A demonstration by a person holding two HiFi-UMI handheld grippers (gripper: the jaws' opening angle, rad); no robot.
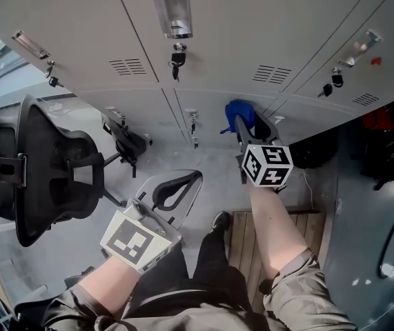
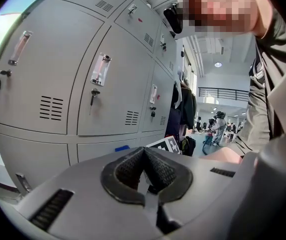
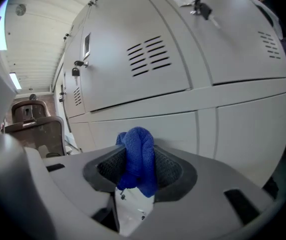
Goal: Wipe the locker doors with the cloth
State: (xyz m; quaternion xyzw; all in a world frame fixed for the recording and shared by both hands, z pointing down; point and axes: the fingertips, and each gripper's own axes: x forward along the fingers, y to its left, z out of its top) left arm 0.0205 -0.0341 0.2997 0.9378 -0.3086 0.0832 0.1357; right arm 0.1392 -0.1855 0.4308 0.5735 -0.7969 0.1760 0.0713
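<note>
Grey locker doors [image 1: 252, 40] fill the wall ahead, each with a handle and a hanging key. My right gripper [image 1: 241, 124] is shut on a bunched blue cloth [image 1: 239, 112], held close in front of a lower locker door [image 3: 148, 126]; the cloth [image 3: 138, 159] bulges up between the jaws, and whether it touches the door I cannot tell. My left gripper [image 1: 194, 176] hangs lower and further back, shut with nothing in it; its pads [image 2: 159, 171] meet at the tip. From the left gripper view the cloth [image 2: 122, 148] shows as a small blue patch.
A black office chair [image 1: 41, 171] stands at the left, and a second chair [image 1: 126, 142] sits against the lockers. A wooden slatted platform [image 1: 248, 243] lies under my right arm. Black bags [image 1: 314, 150] and red items [image 1: 379, 119] crowd the right side.
</note>
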